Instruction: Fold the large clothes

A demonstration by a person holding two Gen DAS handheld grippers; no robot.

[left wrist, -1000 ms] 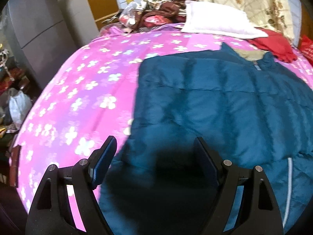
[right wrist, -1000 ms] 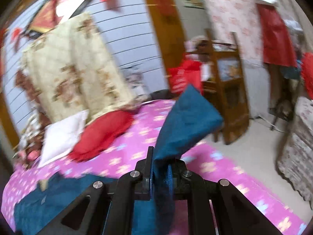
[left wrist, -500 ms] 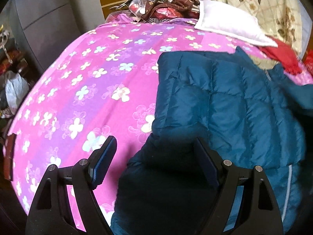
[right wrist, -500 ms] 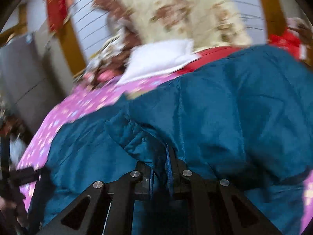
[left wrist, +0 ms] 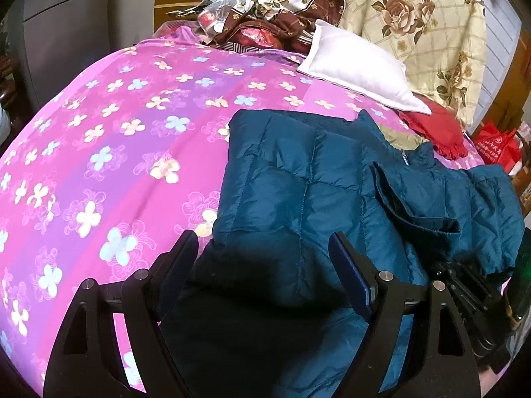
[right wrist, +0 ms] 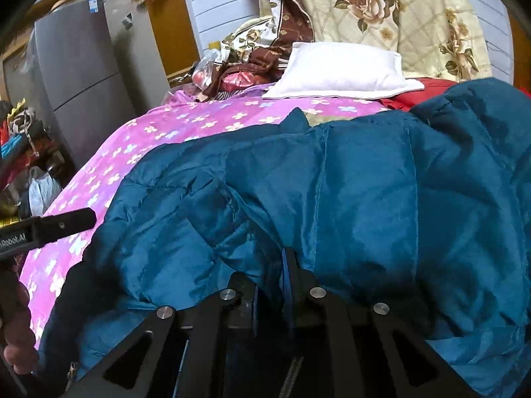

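Your right hand-held gripper (right wrist: 270,285): clenched on blue jacket (right wrist: 365,199), frame centre. Your left hand-held gripper (left wrist: 264,252): released, lower frame, above jacket on bed (left wrist: 116,139).

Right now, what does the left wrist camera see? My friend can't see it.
A puffy blue jacket lies on a pink flowered bedsheet, one sleeve folded across it. The left tongs hover open over its near edge. A white pillow sits at the far end.

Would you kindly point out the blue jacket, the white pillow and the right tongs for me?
blue jacket (left wrist: 298,172): left wrist view, quilted back panel.
white pillow (right wrist: 341,69): right wrist view, middle of its top face.
right tongs (right wrist: 270,265): right wrist view, between the tips pinching jacket fabric.
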